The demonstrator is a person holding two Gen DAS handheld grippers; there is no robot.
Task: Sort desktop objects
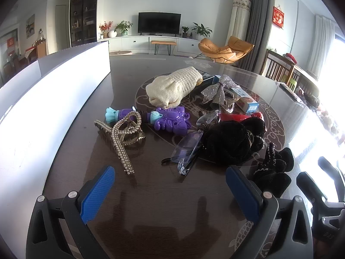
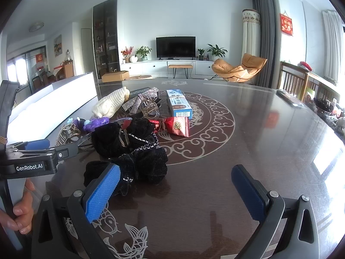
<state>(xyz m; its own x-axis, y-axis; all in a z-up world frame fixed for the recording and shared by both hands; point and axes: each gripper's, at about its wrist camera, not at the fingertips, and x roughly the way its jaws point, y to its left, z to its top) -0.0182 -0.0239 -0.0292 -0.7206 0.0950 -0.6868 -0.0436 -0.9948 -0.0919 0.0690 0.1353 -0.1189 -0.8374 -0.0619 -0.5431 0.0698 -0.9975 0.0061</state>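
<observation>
Left claw (image 1: 170,191) low over the table (image 1: 155,205), fingers wide apart, empty, short of the glasses (image 1: 186,149) and pearl clip (image 1: 123,133). Right claw (image 2: 175,191) likewise spread and empty, left finger against the black bow (image 2: 138,164).

"GenRobot.AI" in white on the left gripper (image 2: 36,151) body, near left. Blue-white box (image 2: 180,104) mid worktop carries print, unreadable. Red wall hanging (image 2: 286,24) far right: characters illegible.
</observation>
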